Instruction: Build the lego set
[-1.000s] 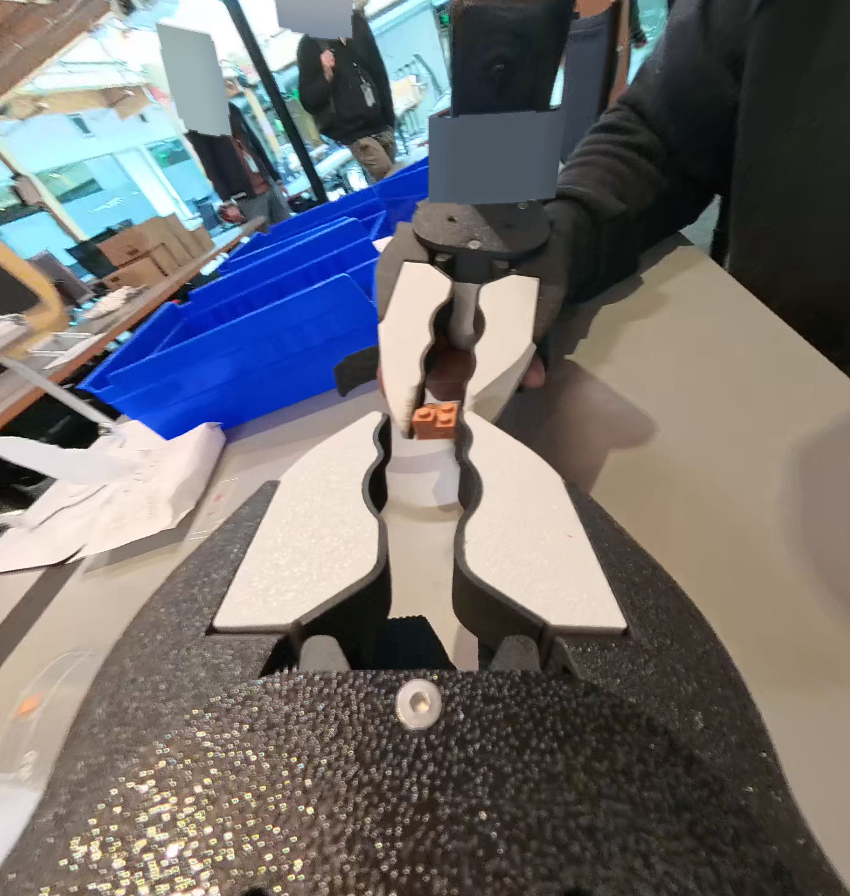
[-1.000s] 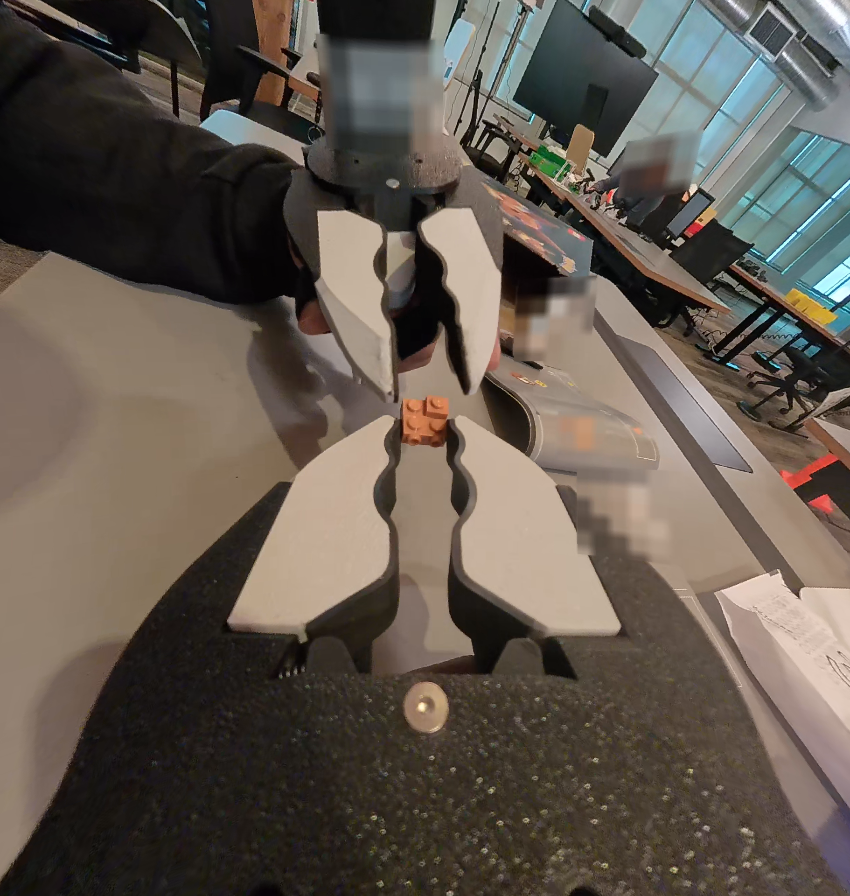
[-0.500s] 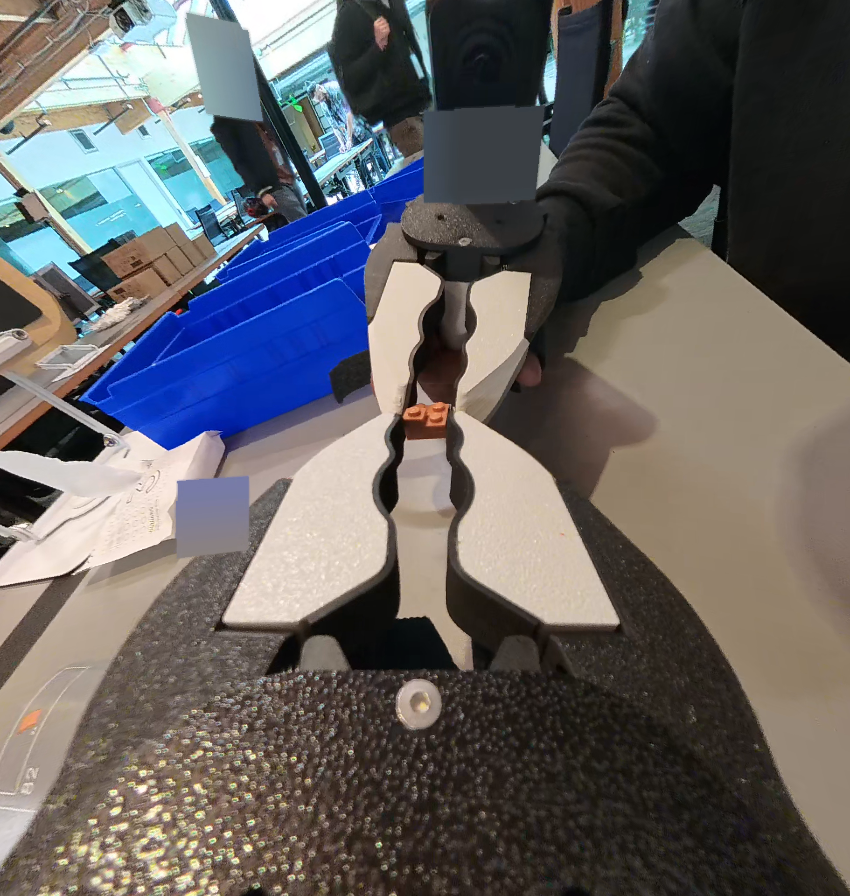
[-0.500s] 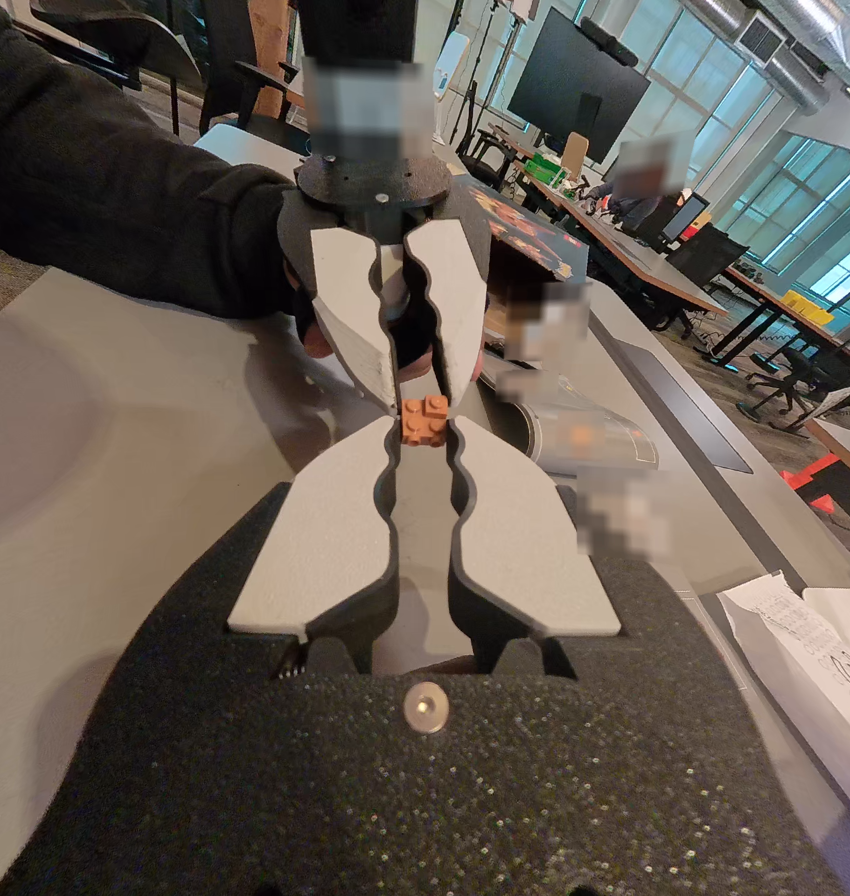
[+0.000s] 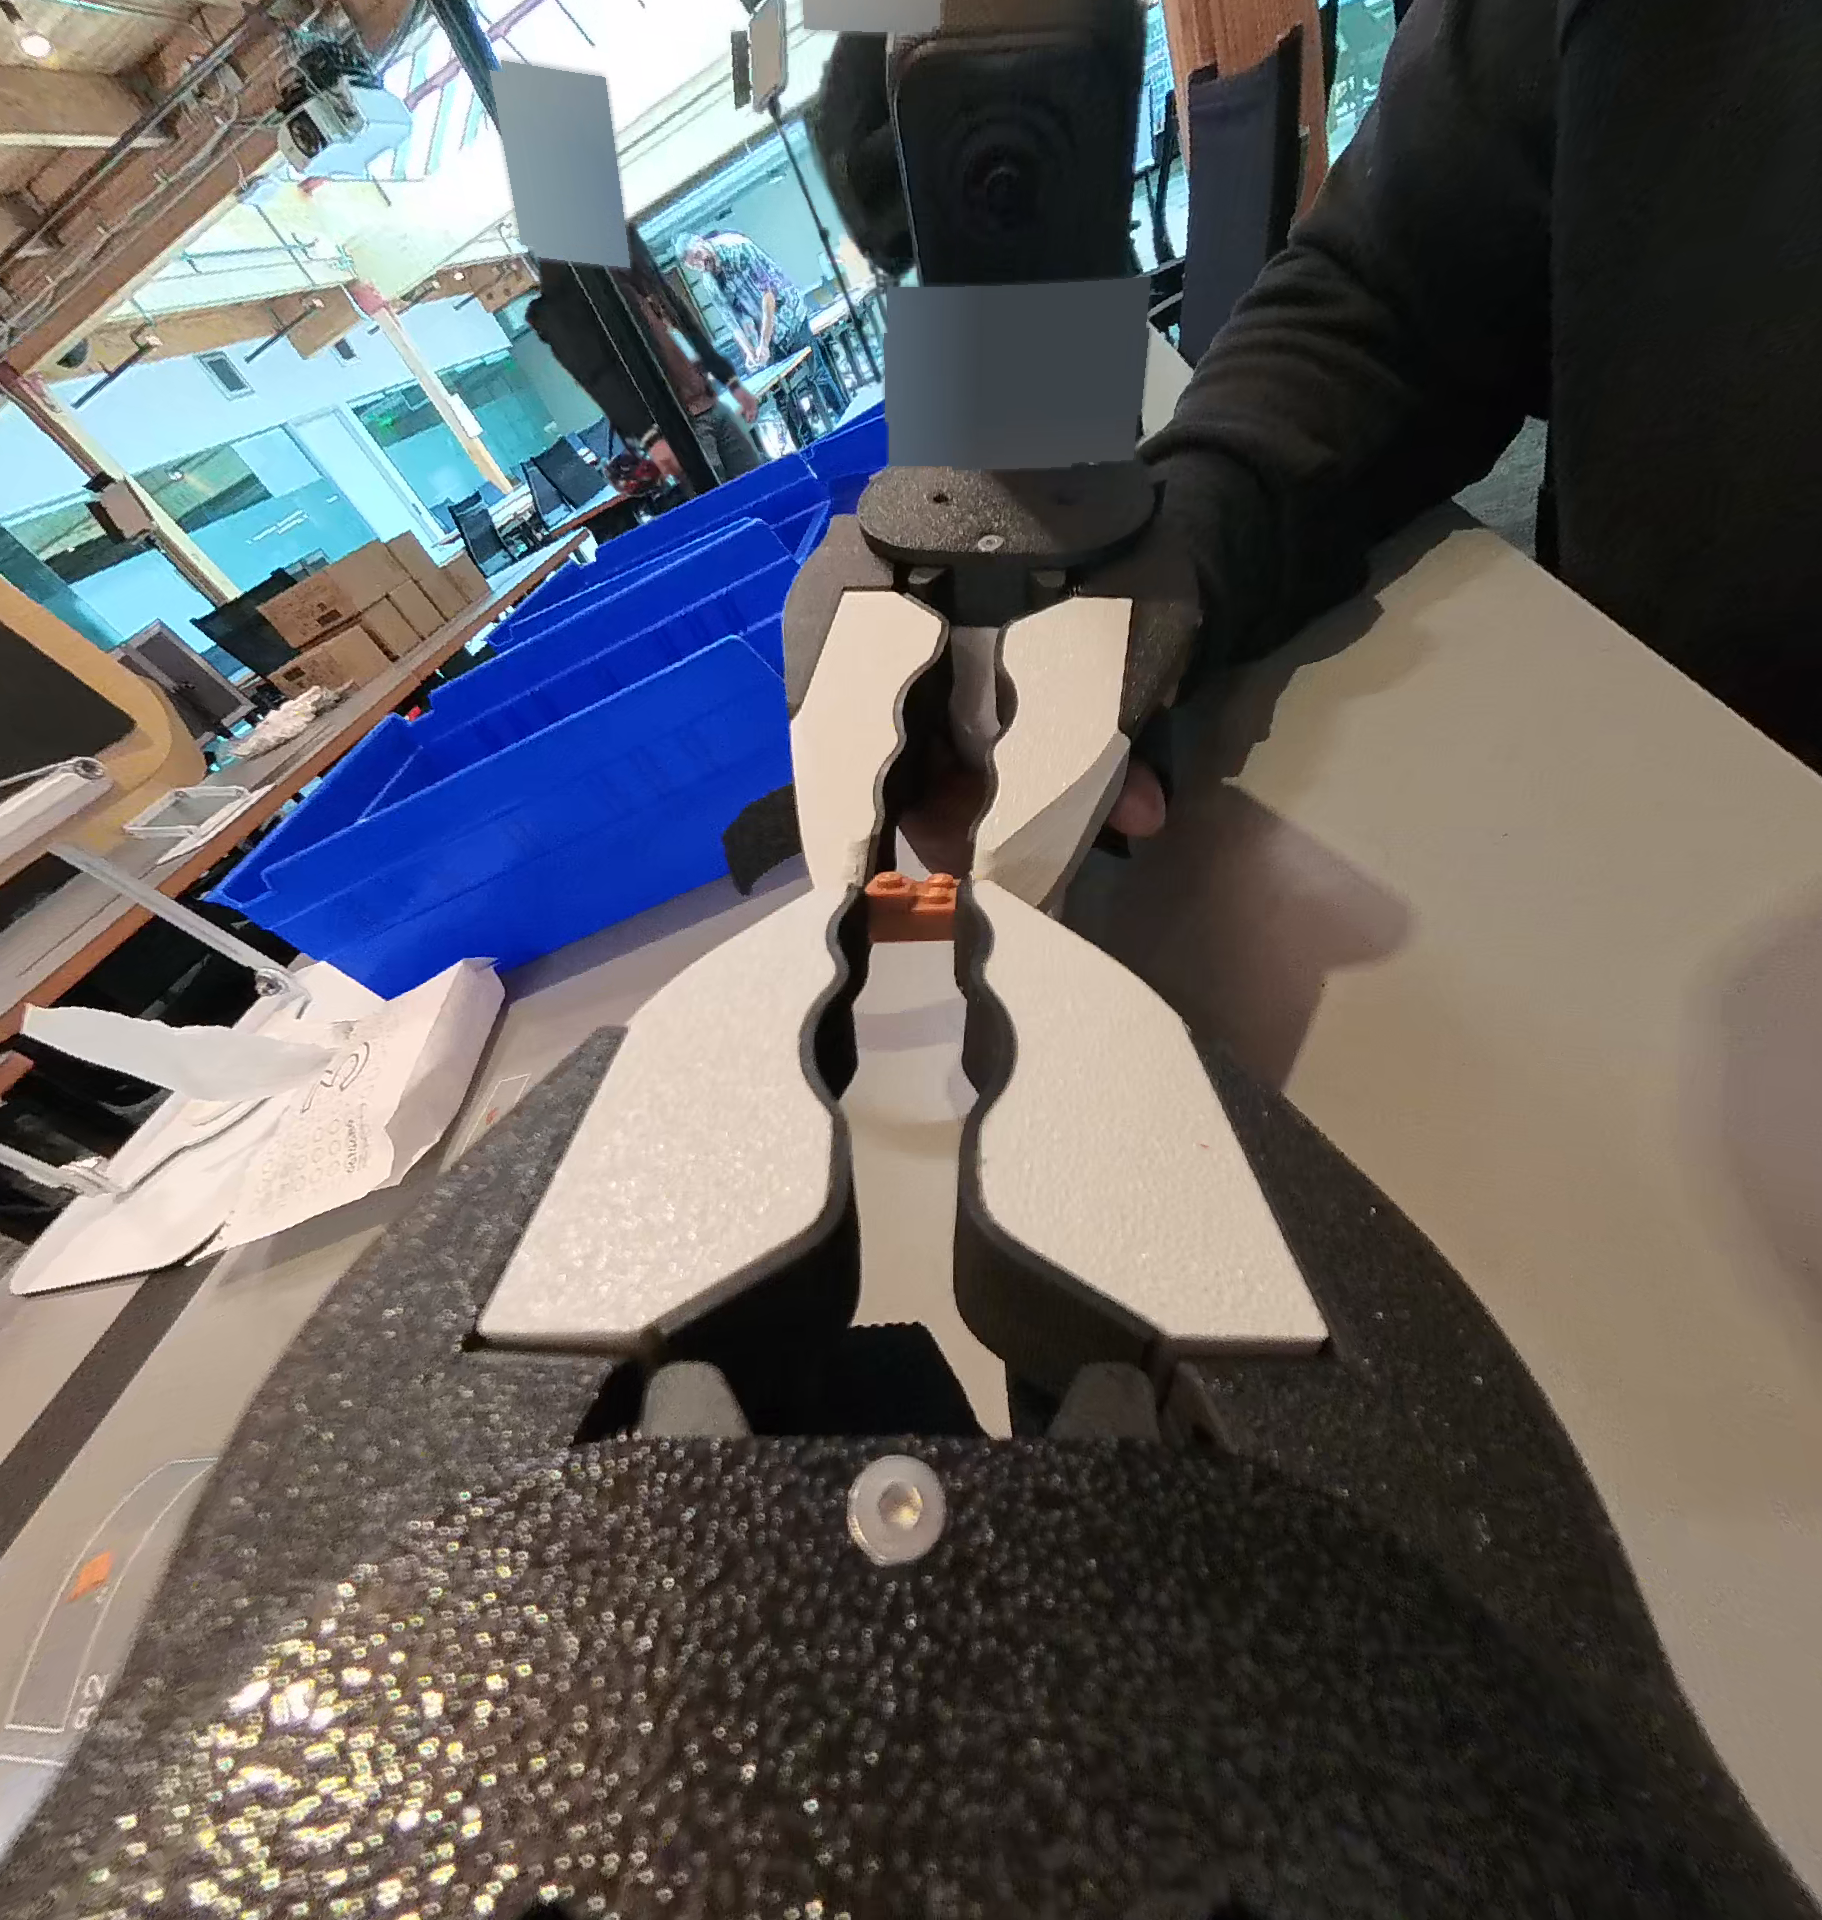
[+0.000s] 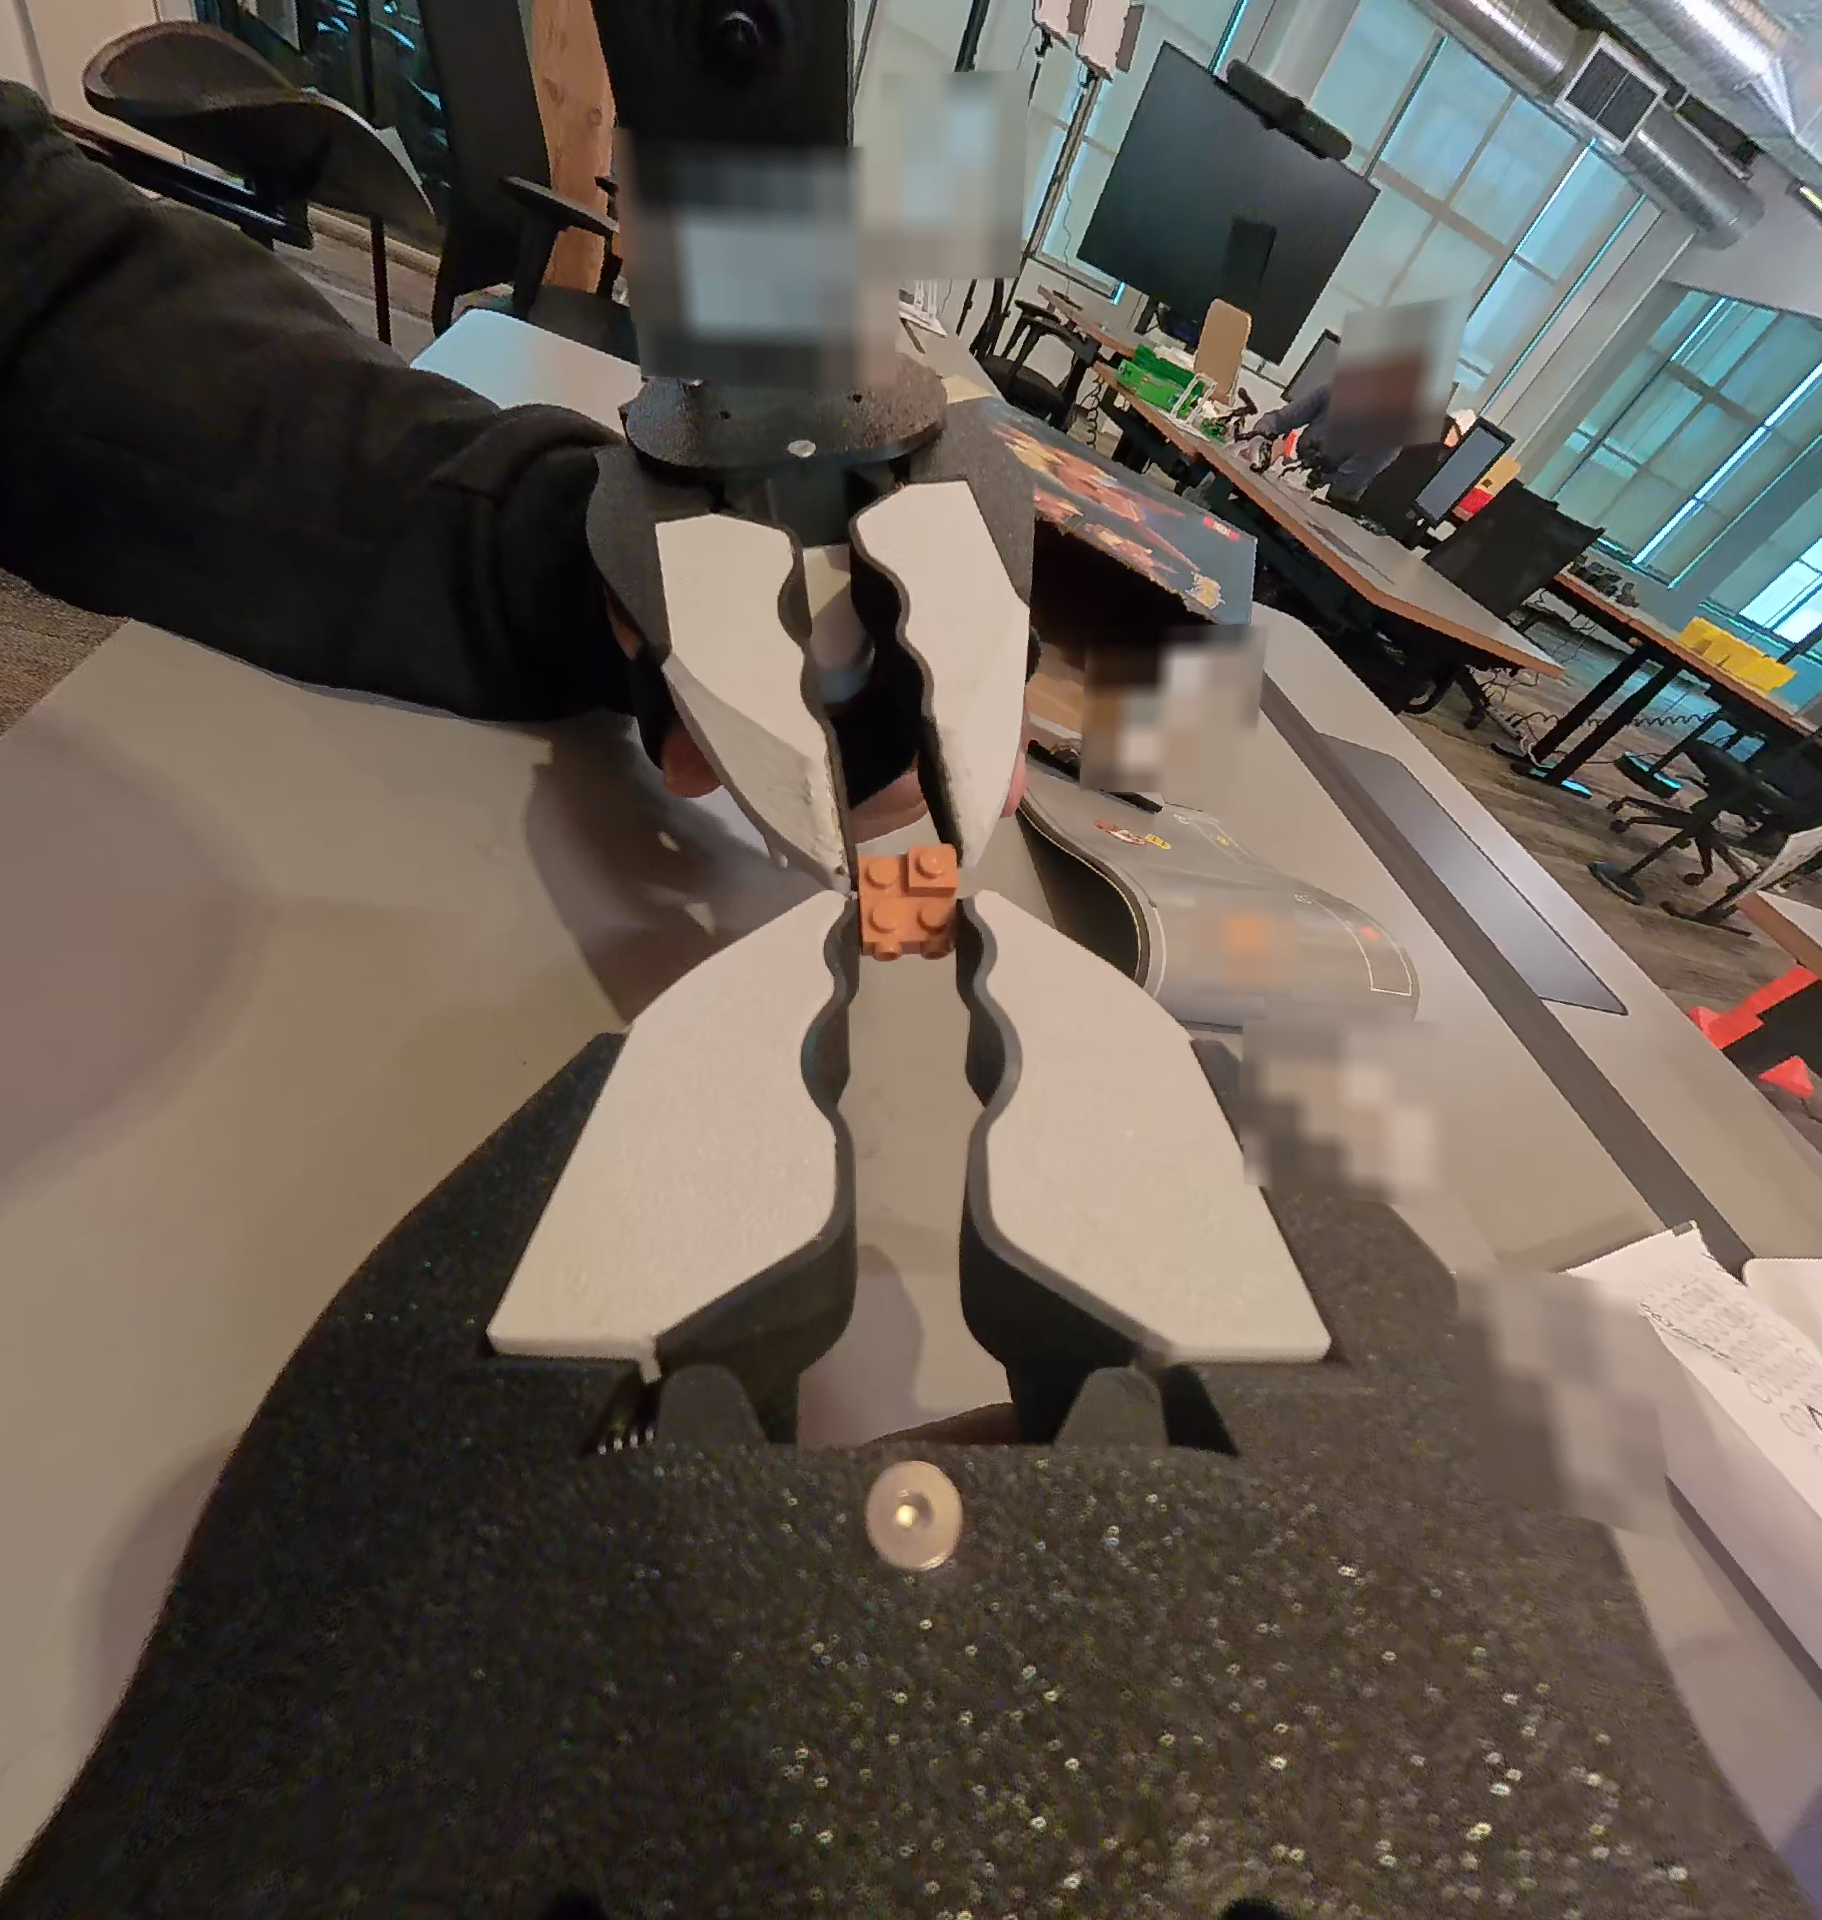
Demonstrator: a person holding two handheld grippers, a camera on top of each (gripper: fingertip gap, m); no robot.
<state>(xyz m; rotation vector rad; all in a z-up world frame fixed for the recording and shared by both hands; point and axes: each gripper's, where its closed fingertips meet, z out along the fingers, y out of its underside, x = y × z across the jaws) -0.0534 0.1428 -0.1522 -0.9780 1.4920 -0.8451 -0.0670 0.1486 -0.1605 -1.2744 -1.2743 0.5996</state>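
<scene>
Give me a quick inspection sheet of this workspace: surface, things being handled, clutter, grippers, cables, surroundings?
Surface: grey table, mostly bare.
Handled things: small orange studded brick, held above the table.
Clutter: white printed paper; blue bins; curled dark booklet.
Grippers: left gripper and right gripper meet tip to tip, fingers of both shut on the brick.
Cables: nothing seen on the table.
Surroundings: open office, desks, chairs, wall screen, people behind.

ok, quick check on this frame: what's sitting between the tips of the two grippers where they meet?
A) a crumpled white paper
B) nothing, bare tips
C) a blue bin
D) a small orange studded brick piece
D: a small orange studded brick piece sits where the right gripper and the left gripper meet tip to tip; the blue bins and white paper lie off to the side on the table.
</scene>
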